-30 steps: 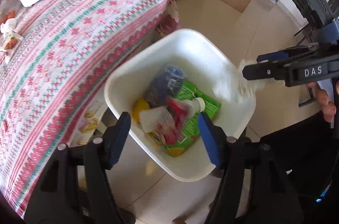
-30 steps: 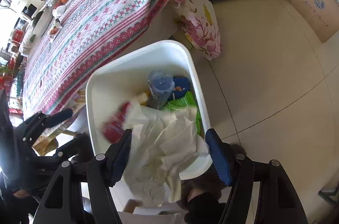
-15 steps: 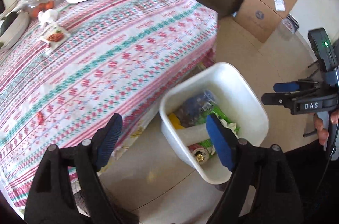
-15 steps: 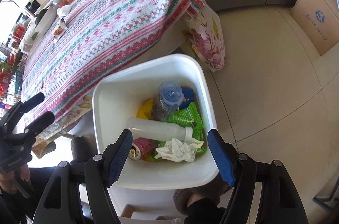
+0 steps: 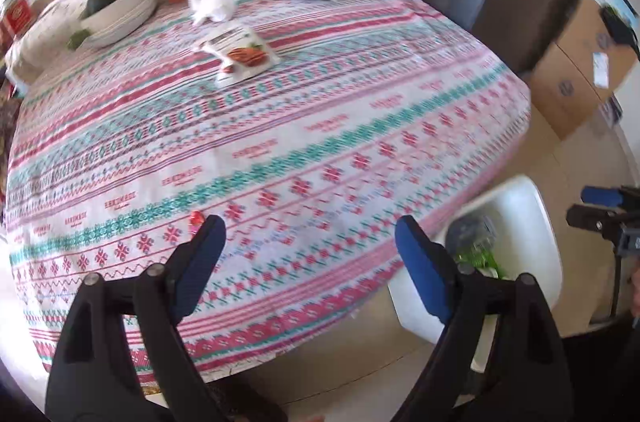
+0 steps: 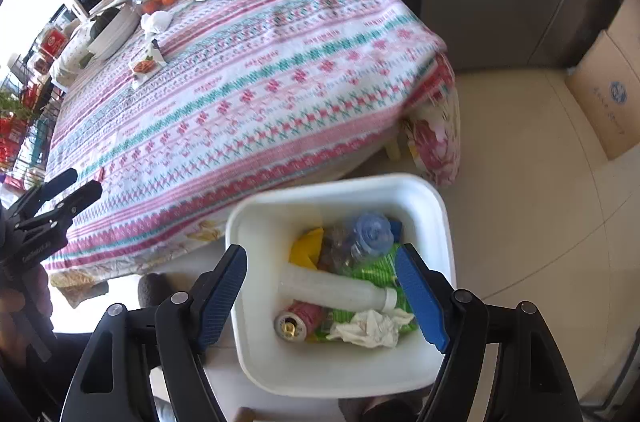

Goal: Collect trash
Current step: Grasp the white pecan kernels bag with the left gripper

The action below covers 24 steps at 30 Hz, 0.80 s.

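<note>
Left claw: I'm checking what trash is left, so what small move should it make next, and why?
Probably reach the left claw forward across the table toward the snack wrapper. The claw is open and empty over the near edge, while the wrapper and a crumpled tissue lie on the cloth. The bin already holds a bottle, a can and a tissue.

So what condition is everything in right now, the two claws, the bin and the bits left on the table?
Left claw: open, empty, over the tablecloth.
Right claw: open, empty, above the bin.
Bin: on the floor beside the table, holding trash.
Plastic bottle: lying on its side in the bin.
Can: lying on its side in the bin.
Tissue: crumpled, in the bin.
Snack wrapper: on the table.
White paper wad: crumpled, on the table.
</note>
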Each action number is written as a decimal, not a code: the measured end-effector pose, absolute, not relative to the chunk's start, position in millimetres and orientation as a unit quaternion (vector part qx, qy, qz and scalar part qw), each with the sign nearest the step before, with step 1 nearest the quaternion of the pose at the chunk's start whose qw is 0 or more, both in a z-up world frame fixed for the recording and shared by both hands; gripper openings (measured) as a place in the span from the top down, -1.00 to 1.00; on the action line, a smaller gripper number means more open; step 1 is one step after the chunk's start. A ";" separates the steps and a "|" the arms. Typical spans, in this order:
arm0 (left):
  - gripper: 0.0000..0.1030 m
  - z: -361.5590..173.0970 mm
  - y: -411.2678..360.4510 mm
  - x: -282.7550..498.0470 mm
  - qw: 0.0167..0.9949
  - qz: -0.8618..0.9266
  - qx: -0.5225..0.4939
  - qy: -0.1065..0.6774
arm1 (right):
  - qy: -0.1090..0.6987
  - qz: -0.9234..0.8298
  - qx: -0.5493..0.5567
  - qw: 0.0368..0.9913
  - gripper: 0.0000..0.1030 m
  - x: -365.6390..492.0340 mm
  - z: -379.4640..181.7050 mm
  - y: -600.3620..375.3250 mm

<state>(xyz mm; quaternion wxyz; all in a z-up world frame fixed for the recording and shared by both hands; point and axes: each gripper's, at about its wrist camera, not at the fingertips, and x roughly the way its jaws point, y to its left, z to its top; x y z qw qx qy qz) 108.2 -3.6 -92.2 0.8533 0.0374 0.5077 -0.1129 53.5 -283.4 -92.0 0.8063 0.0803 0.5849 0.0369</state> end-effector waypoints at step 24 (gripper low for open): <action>-0.91 -123.2 3.3 274.1 0.869 0.035 -0.067 0.489 | 0.566 0.028 0.047 0.822 -0.58 139.5 -94.9 -222.3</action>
